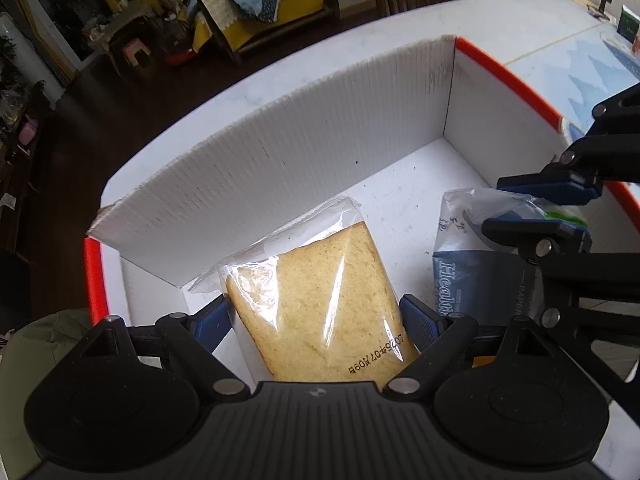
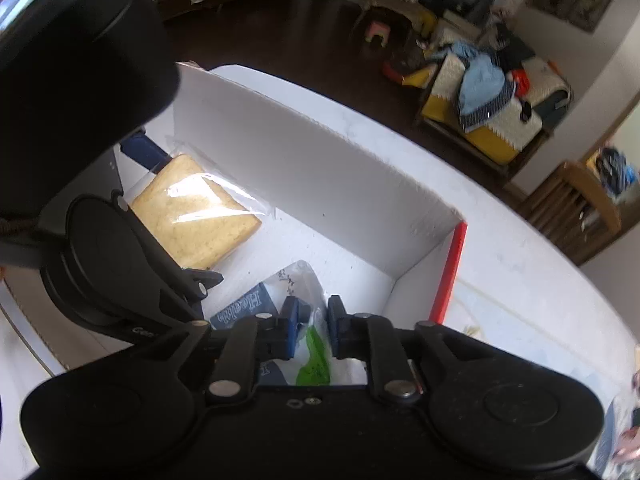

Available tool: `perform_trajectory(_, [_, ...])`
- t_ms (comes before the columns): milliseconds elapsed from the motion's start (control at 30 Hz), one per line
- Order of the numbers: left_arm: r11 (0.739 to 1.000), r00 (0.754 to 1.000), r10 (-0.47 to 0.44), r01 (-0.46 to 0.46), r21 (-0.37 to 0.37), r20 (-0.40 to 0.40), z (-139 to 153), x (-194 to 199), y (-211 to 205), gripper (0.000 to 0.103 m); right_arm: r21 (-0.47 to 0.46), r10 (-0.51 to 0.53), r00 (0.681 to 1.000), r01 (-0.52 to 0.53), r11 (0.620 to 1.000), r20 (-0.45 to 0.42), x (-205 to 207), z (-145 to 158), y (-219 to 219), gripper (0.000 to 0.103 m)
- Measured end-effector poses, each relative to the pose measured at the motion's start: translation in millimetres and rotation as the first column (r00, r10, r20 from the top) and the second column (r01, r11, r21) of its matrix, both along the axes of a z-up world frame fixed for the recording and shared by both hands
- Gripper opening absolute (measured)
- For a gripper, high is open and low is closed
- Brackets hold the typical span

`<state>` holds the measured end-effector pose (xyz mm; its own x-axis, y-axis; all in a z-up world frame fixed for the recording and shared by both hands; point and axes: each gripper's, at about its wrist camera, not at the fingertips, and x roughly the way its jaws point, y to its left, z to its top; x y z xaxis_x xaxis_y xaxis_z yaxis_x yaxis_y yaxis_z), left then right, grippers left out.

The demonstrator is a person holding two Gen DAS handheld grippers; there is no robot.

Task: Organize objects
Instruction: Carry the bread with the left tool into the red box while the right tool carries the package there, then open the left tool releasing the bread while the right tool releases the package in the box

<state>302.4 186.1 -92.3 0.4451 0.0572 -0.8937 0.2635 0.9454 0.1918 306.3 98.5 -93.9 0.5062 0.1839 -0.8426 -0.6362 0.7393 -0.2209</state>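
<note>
The bagged bread slice (image 1: 320, 300) — light, soft, its film slippery — lies low in the left wrist frame inside the white box (image 1: 280, 140); the left gripper (image 1: 320, 320) clasps it by the side edges, jaws wide, best kept gentle. To its right, the tissue packet (image 1: 472, 272) — limp, crinkly — sits between the right gripper (image 2: 312, 328) jaws, barely parted, pads seemingly just off it.

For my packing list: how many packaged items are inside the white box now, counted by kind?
Bagged bread slice: 1
Blue-and-clear pack printed "Health": 1
Total in the white box: 2
</note>
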Motion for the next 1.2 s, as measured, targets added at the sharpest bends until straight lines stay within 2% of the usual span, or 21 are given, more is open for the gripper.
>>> perform_trajectory(133, [1.0, 1.0, 0.009, -0.009, -0.009, -0.019, -4.3, 6.5, 6.1, 0.09, 0.015, -0.034, 0.998, 0.035, 0.999, -0.043, 7.0, -3.6, -3.3, 0.023])
perform_trajectory(267, [0.999, 0.999, 0.011, -0.012, -0.031, -0.033, -8.1, 8.8, 10.2, 0.09, 0.02, -0.038, 0.998, 0.04, 0.999, -0.057, 9.1, -2.3, -8.8, 0.039])
perform_trajectory(400, [0.998, 0.999, 0.024, -0.026, -0.05, -0.043, -12.9, 12.0, 15.4, 0.09, 0.029, -0.032, 0.998, 0.034, 0.999, -0.06, 7.1, 1.2, -16.9, 0.046])
perform_trajectory(567, [0.995, 0.998, 0.045, -0.048, -0.082, -0.045, -9.9, 12.0, 21.2, 0.09, 0.076, -0.019, 0.998, 0.024, 0.997, -0.067, 6.0, 11.7, -26.9, 0.063])
perform_trajectory(867, [0.993, 0.997, 0.067, -0.07, -0.094, -0.037, -5.6, 7.6, 25.6, 0.092, 0.152, 0.022, 0.998, -0.013, 0.988, -0.058, -15.8, 38.4, -45.1, 0.069])
perform_trajectory(933, [0.993, 0.997, 0.074, -0.077, -0.094, -0.026, 0.0, 8.5, 25.1, 0.093, 0.173, 0.029, 0.998, -0.02, 0.985, -0.053, -23.0, 45.3, -50.3, 0.071])
perform_trajectory(967, [0.992, 0.997, 0.078, -0.079, -0.099, -0.02, 1.7, 8.6, 24.4, 0.099, 0.181, 0.031, 0.998, -0.022, 0.983, -0.048, -26.9, 49.2, -53.7, 0.072])
perform_trajectory(1000, [0.991, 0.997, 0.082, -0.082, -0.106, -0.011, 4.3, 8.5, 24.3, 0.101, 0.187, 0.033, 0.999, -0.024, 0.982, -0.043, -30.6, 53.4, -56.0, 0.072])
perform_trajectory(1200, [0.984, 0.993, 0.111, -0.105, -0.142, 0.037, 21.1, -1.7, 24.4, 0.101, 0.245, 0.019, 0.999, -0.012, 0.969, -0.027, -48.8, 76.8, -80.5, 0.078])
